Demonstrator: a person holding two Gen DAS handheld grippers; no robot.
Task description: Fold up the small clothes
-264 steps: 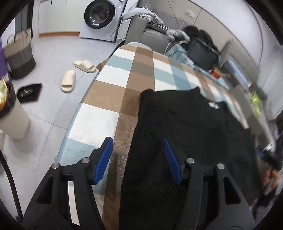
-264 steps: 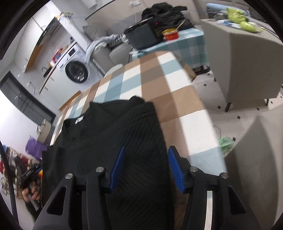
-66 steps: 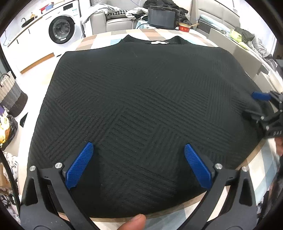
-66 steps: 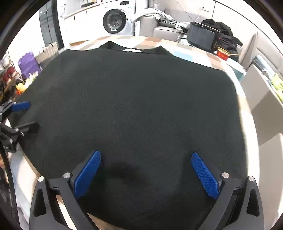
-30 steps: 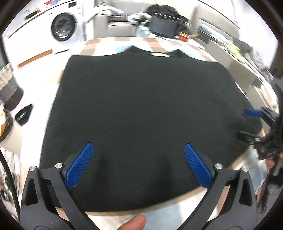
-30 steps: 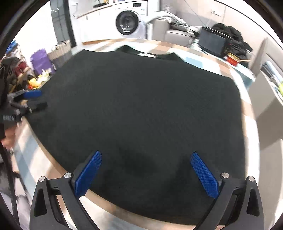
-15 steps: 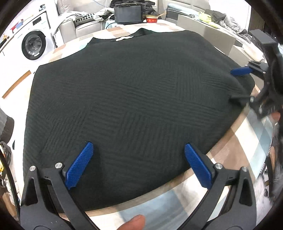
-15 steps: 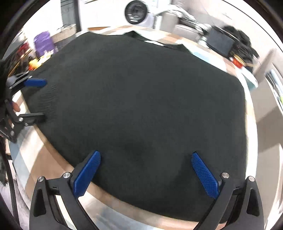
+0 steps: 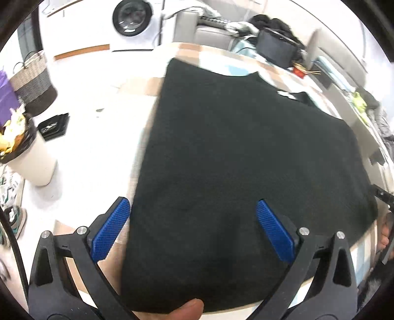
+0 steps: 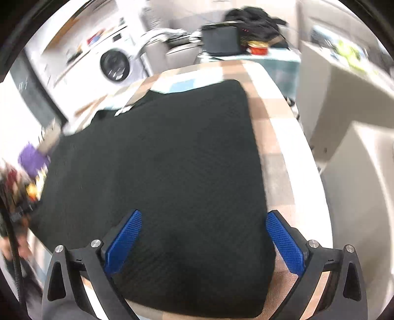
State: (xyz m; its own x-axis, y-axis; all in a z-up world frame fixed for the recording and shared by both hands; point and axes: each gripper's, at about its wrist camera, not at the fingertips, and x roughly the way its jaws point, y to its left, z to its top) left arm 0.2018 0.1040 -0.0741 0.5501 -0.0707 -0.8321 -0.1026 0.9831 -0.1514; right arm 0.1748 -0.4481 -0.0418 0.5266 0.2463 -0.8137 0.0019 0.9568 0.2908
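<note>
A black knitted sweater (image 9: 241,157) with a ribbed pattern lies spread flat on the table (image 10: 278,137), which is covered with a checked cloth in brown, white and pale blue. The sweater covers most of the table top; its neck opening with a small white label (image 9: 287,94) points to the far side, toward the grey sofa (image 9: 209,34). The left tool (image 9: 192,230) hangs over the near left part of the sweater with its blue-padded fingers (image 9: 110,229) spread wide, and nothing is between them except the cloth below; the left pad is just over the left edge of the sweater. The right tool (image 10: 204,240) is also wide open, over the near right corner of the sweater, and its right pad stands beyond the right edge, over the checked cloth. A fingertip (image 9: 187,309) of the person shows at the bottom of the left wrist view. On the floor to the left stand a white washing machine (image 9: 133,22), a woven laundry basket (image 9: 34,83) and a pale waste bin (image 9: 27,157) lined with a black bag. Both views are a little blurred.
</note>
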